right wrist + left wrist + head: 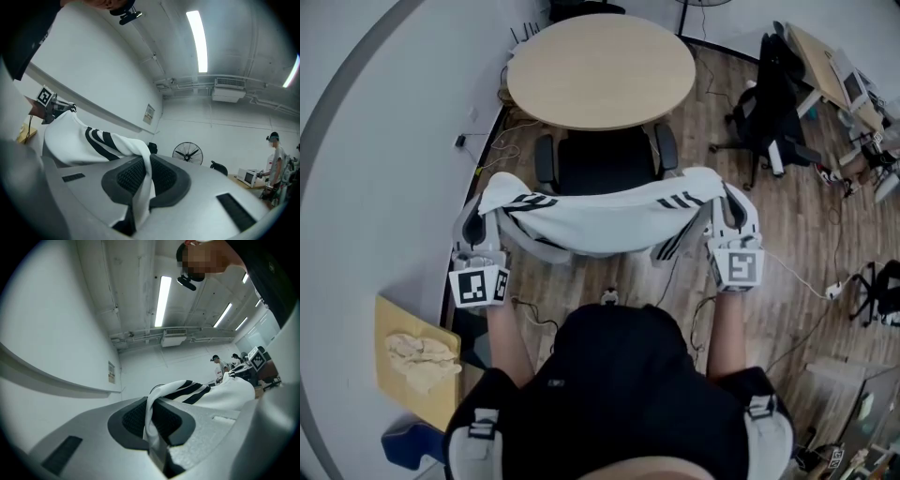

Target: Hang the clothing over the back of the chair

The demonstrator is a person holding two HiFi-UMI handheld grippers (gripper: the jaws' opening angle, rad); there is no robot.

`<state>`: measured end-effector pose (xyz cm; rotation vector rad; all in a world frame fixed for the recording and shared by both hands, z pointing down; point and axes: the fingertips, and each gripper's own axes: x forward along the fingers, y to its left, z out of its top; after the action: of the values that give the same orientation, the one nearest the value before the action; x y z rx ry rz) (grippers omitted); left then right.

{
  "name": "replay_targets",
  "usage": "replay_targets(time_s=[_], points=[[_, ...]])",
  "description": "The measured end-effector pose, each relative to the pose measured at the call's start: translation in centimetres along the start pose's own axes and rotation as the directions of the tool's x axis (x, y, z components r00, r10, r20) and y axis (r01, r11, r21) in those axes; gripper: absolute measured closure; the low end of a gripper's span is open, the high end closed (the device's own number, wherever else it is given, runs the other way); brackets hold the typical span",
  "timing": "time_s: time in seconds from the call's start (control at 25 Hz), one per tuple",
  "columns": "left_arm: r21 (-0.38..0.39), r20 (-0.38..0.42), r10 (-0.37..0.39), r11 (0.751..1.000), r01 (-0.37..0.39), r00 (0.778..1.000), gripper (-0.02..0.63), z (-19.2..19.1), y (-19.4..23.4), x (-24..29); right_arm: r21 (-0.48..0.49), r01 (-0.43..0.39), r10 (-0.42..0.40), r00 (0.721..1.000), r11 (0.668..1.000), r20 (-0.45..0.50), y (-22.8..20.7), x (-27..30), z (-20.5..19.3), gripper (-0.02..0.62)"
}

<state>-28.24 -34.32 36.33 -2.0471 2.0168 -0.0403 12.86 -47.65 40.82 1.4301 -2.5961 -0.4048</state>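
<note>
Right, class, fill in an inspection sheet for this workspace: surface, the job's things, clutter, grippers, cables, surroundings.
Surface: wooden floor; round table beyond the chair.
Job's things: white striped garment stretched between both grippers over the black chair; contact with its back unclear.
Clutter: crumpled cloth on a tan board, lower left.
Grippers: left gripper shut on the garment; right gripper likewise.
Cables: white cable trailing across the floor at right.
Surroundings: second black chair, desk, white wall.

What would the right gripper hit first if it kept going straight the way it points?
Probably nothing near. The right gripper, shut on the garment, tilts upward. Past it, the way looks free to the far wall by the fan, though depth is unclear.
</note>
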Motion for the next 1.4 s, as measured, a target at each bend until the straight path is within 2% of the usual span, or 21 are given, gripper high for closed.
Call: replay_targets(time_s=[0.28, 0.56, 1.4], points=[[-0.02, 0.029, -0.04, 0.999, 0.04, 0.999, 0.595, -0.9, 0.5, 2.2, -0.024, 0.042, -0.043, 0.999, 0.999, -0.024, -0.3, 0.3, -0.5, 0.581], [-0.04, 0.022, -0.06, 0.997, 0.061, 0.998, 0.595, -2.0, 0.4, 4.3, -0.03, 0.057, -0.058, 0.998, 0.998, -0.039, -1.1, 1.4, -1.2, 0.58], [-0.099, -0.135, -0.047, 0.995, 0.033, 0.99, 0.595, -8.1, -1.0, 3.3, 0.03, -0.009, 0.013, 0.988, 1.0, -0.156, 0.3, 1.9, -7.3, 0.58]])
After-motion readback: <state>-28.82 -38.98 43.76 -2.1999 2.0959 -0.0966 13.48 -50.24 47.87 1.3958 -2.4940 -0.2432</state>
